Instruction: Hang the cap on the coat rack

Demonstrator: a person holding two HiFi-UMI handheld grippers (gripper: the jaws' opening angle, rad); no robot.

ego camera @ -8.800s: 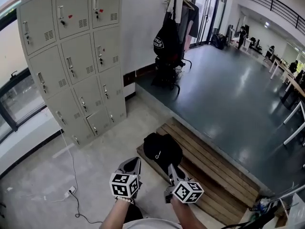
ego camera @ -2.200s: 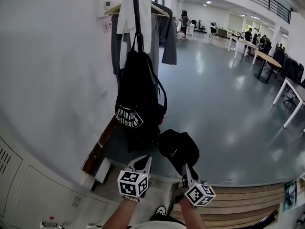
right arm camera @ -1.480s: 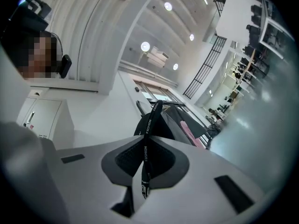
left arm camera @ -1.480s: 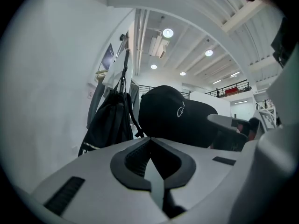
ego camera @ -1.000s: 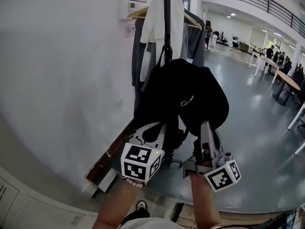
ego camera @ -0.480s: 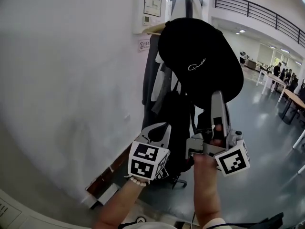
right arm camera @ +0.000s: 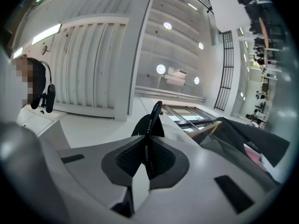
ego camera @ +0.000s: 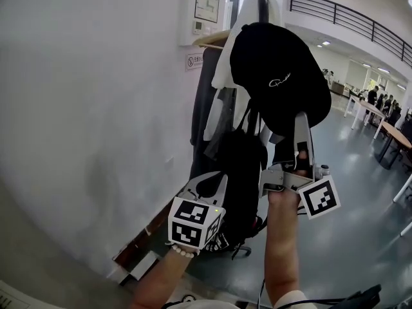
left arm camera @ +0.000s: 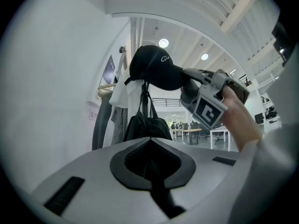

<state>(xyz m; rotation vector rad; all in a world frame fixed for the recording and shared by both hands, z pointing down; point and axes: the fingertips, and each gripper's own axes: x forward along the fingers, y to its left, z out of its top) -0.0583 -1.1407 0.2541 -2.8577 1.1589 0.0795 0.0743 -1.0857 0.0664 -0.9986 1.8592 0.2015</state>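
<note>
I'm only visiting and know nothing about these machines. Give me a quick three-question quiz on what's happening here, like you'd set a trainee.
1. True or false: the left gripper holds the cap.
2. The fingers of the right gripper are shut on: A) a white garment B) the cap C) a wooden hanger.
3. Fill in: below the cap, a black ____ hangs on the coat rack.

Key: 1 false, its fingers are shut on nothing; 2 B; 3 bag.
</note>
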